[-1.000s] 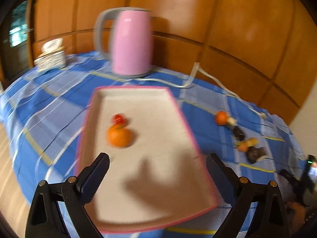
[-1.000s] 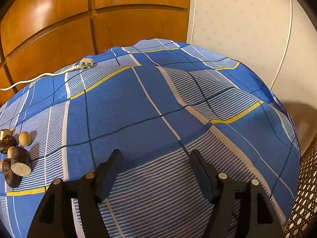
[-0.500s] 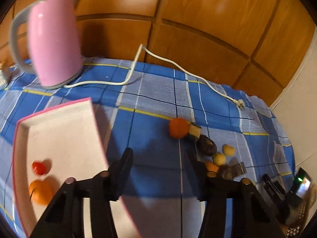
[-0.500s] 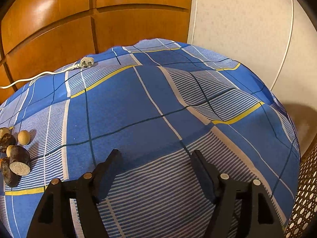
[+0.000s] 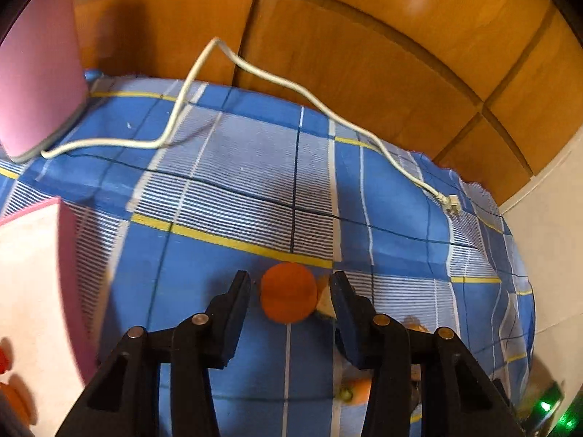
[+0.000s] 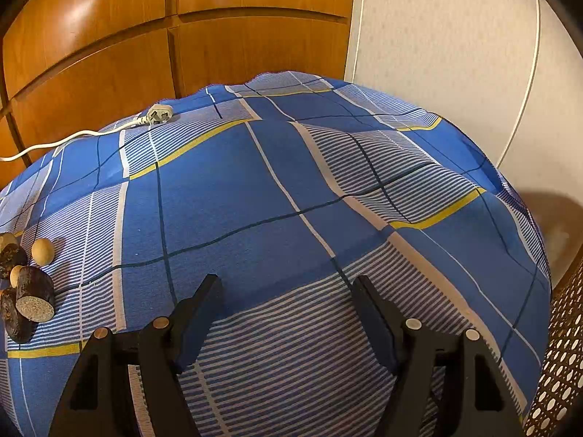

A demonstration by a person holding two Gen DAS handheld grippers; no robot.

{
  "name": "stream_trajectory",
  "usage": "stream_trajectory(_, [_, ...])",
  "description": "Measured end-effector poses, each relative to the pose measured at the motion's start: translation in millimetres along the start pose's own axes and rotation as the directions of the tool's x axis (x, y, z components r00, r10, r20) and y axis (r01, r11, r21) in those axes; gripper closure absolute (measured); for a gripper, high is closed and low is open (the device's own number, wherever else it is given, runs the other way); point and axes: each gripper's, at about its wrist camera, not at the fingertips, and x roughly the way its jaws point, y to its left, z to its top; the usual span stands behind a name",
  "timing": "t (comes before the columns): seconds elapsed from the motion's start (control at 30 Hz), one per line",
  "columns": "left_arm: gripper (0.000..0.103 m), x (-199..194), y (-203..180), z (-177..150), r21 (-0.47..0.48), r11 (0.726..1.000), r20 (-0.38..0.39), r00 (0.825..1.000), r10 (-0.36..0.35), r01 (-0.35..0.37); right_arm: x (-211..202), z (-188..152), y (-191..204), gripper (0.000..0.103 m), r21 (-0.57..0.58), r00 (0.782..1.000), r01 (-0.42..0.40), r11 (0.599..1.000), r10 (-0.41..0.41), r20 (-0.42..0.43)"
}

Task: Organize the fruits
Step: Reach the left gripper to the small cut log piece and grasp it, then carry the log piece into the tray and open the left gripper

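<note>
Left gripper [image 5: 290,284] finger hides fruit beside the orange [image 5: 288,296].

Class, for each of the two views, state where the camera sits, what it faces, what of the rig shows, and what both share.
Left wrist: sits on the left gripper, looking down at an orange fruit between its open fingers; pink tray at left.
Right wrist: sits on the right gripper, facing bare blue checked cloth; fingers open, empty.
Shared: cloth, white plug, wooden wall.
</note>
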Motion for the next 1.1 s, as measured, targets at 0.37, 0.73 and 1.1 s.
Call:
stream_trajectory(0.37, [0.055, 14, 17, -1, -0.071, 0.997, -0.035, 0.999, -0.03, 0.027, 0, 0, -1, 0.028, 0.002, 1.0, 0.002, 1.0, -0.002, 0.002])
stream_trajectory(0.73, [0.062, -16, -40, -12, 0.282, 0.959, 0.038, 0.999, 0.001, -0.012, 0, 0, 1, 0.028, 0.0, 1.0, 0.018, 1.0, -0.018, 0.004])
stream_trajectory(1.1, [0.077, 31, -55, 2, 0.379, 0.925, -0.103, 0.992, 0.068, -0.024, 0, 0, 0, 0.028, 0.001, 1.0, 0.016, 1.0, -0.016, 0.004])
